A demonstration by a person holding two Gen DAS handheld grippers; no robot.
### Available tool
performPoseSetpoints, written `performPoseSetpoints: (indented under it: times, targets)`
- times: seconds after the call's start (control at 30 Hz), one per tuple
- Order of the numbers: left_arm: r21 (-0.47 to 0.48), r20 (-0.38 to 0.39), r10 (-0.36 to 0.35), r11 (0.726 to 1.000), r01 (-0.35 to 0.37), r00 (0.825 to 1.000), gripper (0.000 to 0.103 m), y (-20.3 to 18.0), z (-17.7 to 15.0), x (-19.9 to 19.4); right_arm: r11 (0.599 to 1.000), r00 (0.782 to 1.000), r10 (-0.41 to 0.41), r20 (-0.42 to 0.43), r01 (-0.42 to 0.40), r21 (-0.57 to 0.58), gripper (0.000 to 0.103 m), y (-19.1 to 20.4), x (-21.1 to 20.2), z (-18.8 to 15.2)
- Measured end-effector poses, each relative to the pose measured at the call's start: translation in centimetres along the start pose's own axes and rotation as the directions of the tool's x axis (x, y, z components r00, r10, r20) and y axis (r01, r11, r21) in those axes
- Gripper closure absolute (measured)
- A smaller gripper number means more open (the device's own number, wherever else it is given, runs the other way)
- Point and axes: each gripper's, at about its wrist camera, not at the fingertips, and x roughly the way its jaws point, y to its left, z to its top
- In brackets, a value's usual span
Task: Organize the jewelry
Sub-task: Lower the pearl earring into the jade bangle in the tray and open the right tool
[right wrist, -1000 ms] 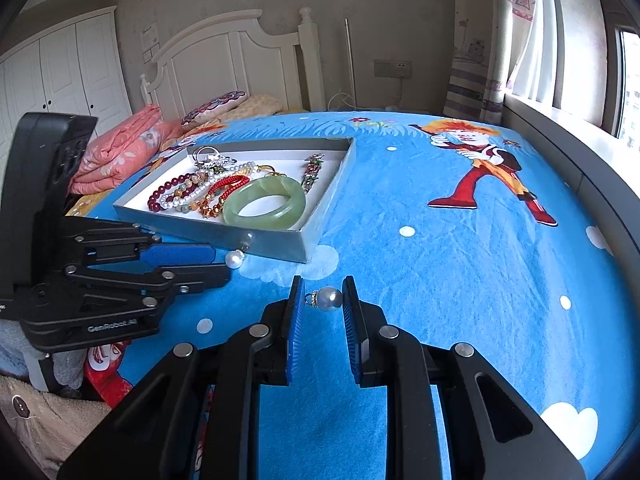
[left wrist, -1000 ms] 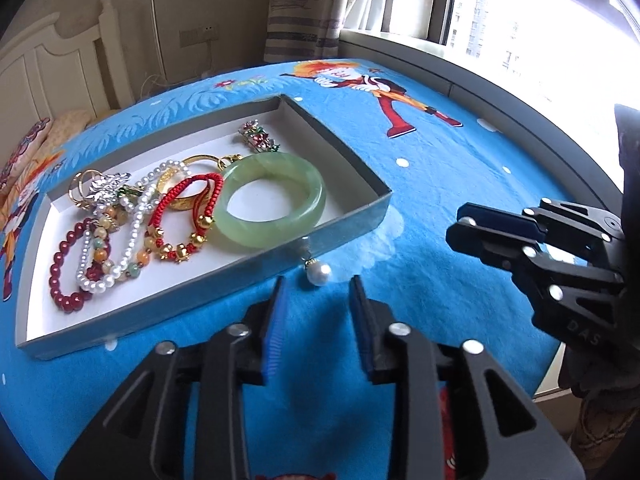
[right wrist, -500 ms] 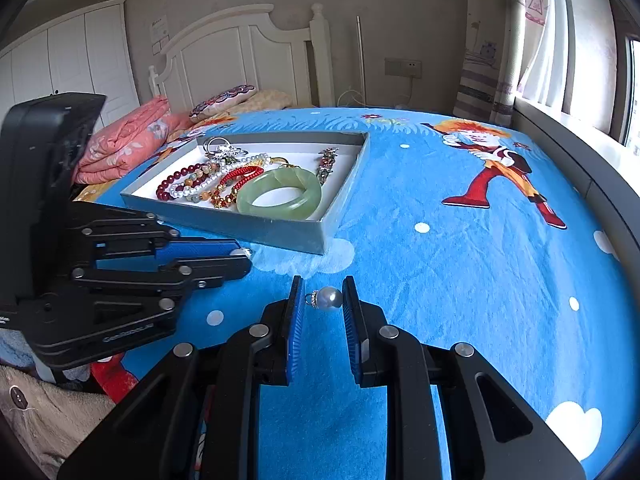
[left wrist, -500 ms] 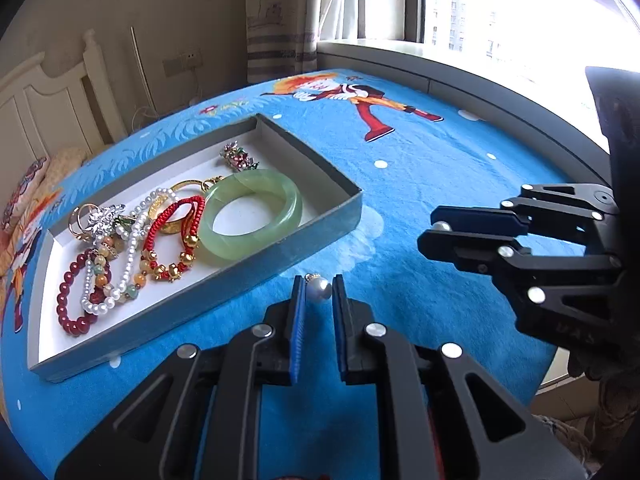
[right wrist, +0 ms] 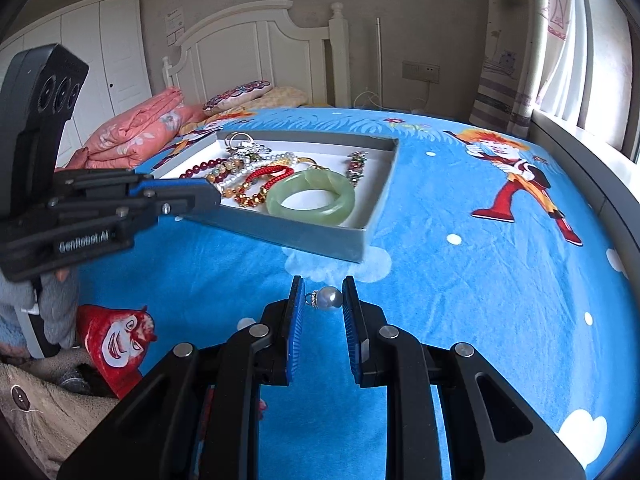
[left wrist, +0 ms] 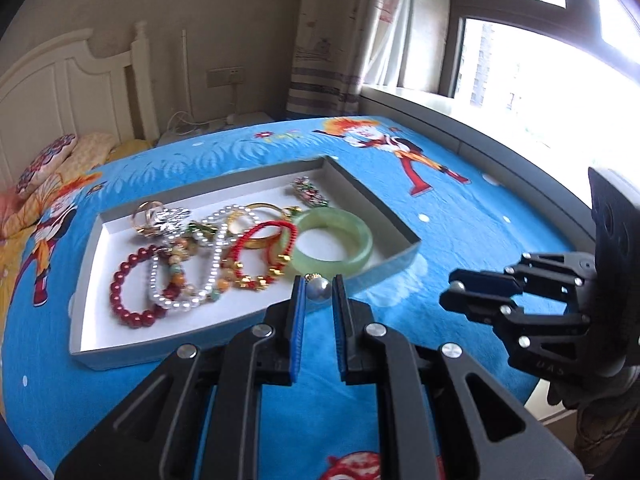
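I am holding the left gripper closed on a pearl, its blue pads pressing the bead from both sides, with the small gold loop of the pearl poking up at the top left. In that view the pearl is sitting in front of the near wall of the tray, just below the jade bangle; I cannot tell whether it is over the rim or just short of it. I am keeping the right gripper closed on a second pearl, which is lying sideways between the fingers with its metal cap and ring pointing left; the right pad is touching the bead, and the ring end is reaching toward the left one. This second pearl is hanging above the blue bedspread, clear of the tray's near corner. Beyond the grippers, the grey tray with its white floor is resting on the bedspread. Inside it, the bangle is lying nearest the right end, with a red cord bracelet beside it, then a white pearl strand and a dark red bead bracelet farther left. A gold ring and a silver charm are sitting toward the back wall, and a small jewelled brooch is lying alone near the far right corner. Farther off are pillows and a white headboard.
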Motion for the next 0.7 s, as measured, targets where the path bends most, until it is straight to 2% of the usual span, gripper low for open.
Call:
performPoseSetpoints:
  times: [0.17, 0.47, 0.6, 0.7]
  targets:
    - [-0.059, 0.011, 0.008, 0.998, -0.008, 1.000, 0.090, 2.1, 0.2, -0.3, 0.999, 1.000, -0.001, 0.012, 0.001, -0.033, 0.083, 1.3, 0.4, 1.0]
    - [-0.110, 0.012, 0.035, 0.993, -0.033, 0.999, 0.090, 4.9, 0.5, 0.0, 0.991, 0.999, 0.003, 0.035, 0.002, -0.134, 0.083, 4.5, 2.0, 4.2]
    - [-0.075, 0.009, 0.038, 0.996, -0.037, 0.999, 0.090, 4.4, 1.1, 0.5, 0.993, 0.999, -0.008, 0.045, 0.013, -0.118, 0.083, 3.8, 2.7, 5.7]
    - [-0.042, 0.005, -0.004, 0.999, 0.005, 1.000, 0.090, 3.2, 2.4, 1.4, 0.994, 0.999, -0.035, 0.041, 0.038, -0.098, 0.083, 2.8, 3.3, 6.4]
